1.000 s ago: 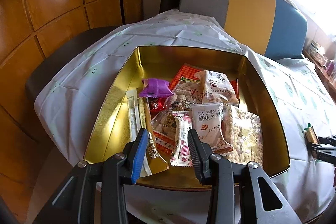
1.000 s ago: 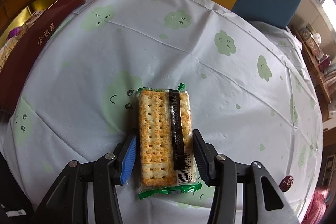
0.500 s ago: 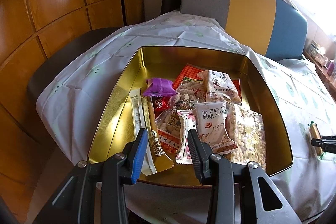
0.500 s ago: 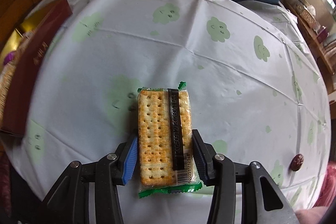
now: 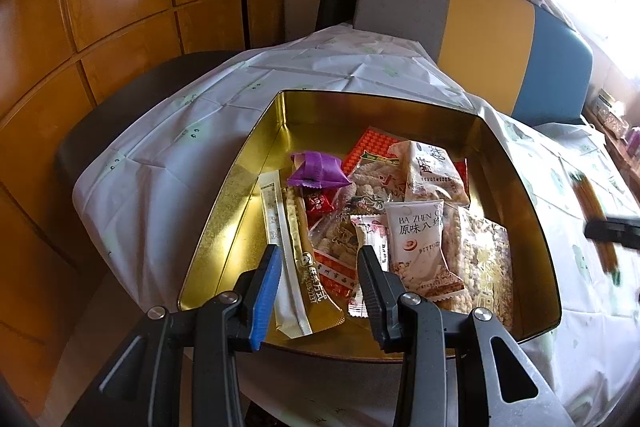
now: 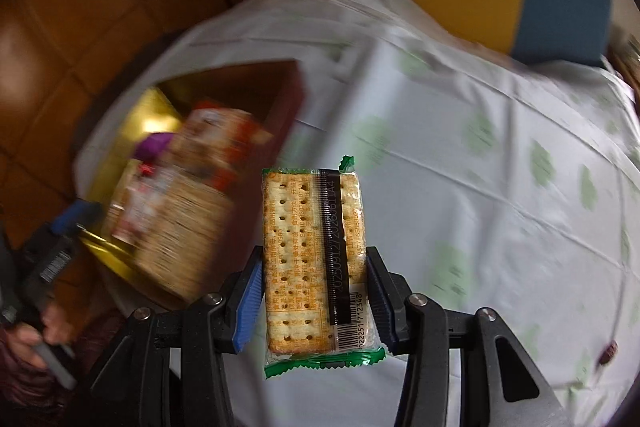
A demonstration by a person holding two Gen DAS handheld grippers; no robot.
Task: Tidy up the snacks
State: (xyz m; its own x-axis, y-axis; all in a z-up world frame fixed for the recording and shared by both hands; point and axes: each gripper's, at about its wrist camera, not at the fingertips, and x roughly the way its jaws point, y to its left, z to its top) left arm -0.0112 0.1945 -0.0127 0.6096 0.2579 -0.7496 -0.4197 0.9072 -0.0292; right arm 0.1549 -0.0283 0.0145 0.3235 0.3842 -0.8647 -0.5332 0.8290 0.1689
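The tabletop [image 6: 500,167] is covered with a white cloth printed with pale green cloud faces. Behind it stands a chair back [image 5: 472,27] in grey, yellow and blue bands, and wooden panels fill the wall to the left.

On the left part of the tabletop sits the gold tin [image 5: 248,187], dark red on the outside, open at the top. It holds a heap of snack packets: a long gold stick pack [image 5: 304,259] along the left side, a white packet with a mushroom picture [image 5: 420,247] near the front, a clear bag of puffed pieces [image 5: 484,267] at the right, a purple-wrapped sweet [image 5: 316,171] farther back, and a small red sweet [image 5: 318,201] just below it.

My left hand-held gripper [image 5: 318,277] hovers over the front edge of the tin, its jaws spread apart with nothing pinched between them.

My right hand-held gripper [image 6: 314,285] pinches the cracker packet [image 6: 312,255] by its long sides. The packet, clear with green crimped ends and a black strip, is lifted clear of the cloth, just right of the tin, which looks blurred in this view.

A small dark red sweet [image 6: 610,351] lies on the cloth far to the right.
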